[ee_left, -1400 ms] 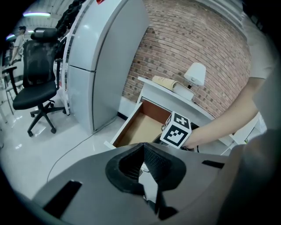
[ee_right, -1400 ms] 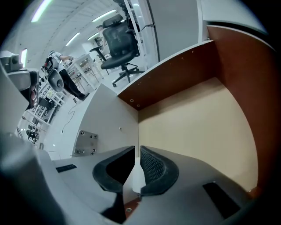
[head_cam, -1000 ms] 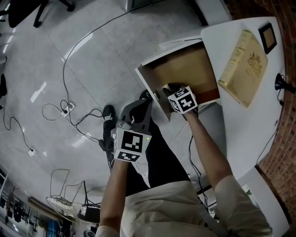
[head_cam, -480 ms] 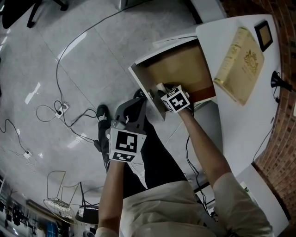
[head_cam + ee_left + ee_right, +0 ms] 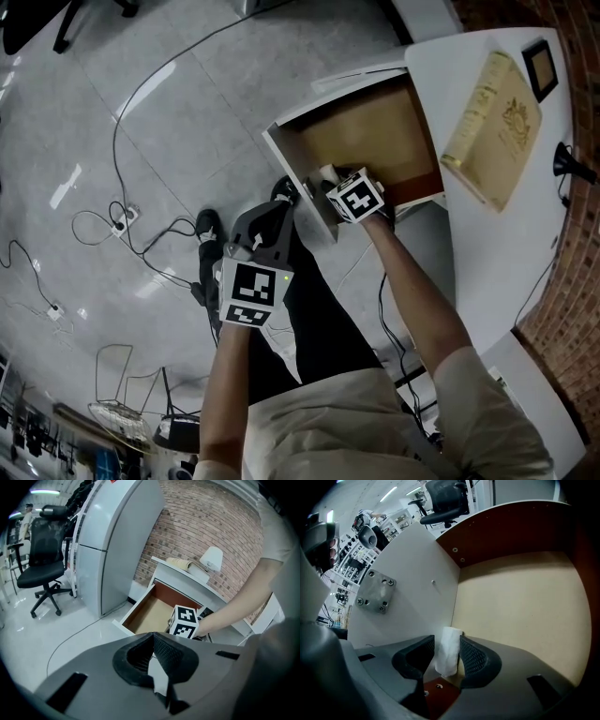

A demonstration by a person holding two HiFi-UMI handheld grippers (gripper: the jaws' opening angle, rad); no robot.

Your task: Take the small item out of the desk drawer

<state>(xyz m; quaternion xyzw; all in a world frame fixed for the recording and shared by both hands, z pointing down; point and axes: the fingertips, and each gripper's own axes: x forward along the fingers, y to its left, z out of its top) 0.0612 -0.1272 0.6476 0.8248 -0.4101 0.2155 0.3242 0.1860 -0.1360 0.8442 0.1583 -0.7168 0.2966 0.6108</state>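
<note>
The right claw (image 5: pixel 447 638) points down into the open drawer (image 5: pixel 520 606). Its jaws have just been opening, and the small white roll (image 5: pixel 447 656) stands between them, released, in the drawer's corner. The left claw (image 5: pixel 153 638) is clenched on nothing.

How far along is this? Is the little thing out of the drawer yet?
Not yet. Done: the drawer is pulled open. In hand: the right gripper is inside it, and its jaws have just been opening around the small white item, not pinching it. Left: grip it and lift it out.
</note>
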